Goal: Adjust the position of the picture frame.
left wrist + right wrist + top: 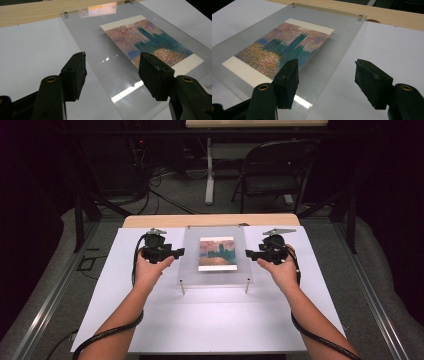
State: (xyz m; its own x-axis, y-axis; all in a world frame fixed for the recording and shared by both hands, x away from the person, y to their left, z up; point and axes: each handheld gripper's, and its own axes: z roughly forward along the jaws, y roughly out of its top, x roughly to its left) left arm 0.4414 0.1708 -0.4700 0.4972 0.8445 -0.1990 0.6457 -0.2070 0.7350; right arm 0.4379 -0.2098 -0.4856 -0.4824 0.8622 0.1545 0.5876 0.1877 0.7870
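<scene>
1. White board (165, 320) is covering most of the wooden table (150, 220). The clear acrylic frame (191, 265) is sitting mid-board, raised on small metal standoffs (182, 287), between the two grippers.
2. Frame is looking rigid, glossy and probably slippery. Likely light, but it scratches and chips, and a one-sided grip will be levering it. Best hold: the bare side margins, one per gripper, clear of the print (217, 253).
3. Left gripper (172, 253) is hovering just beside the frame's left edge, jaws standing wide with the edge in line between them and the pads pressing nothing.
4. Right gripper (252, 254) is mirroring it at the right edge, jaws also wide, holding nothing.
5. Hard to read: whether this is one sheet or two sandwiching the print, and glare is washing out the near edge in both gripper views. I can't tell if the standoffs are fixed to the board.
</scene>
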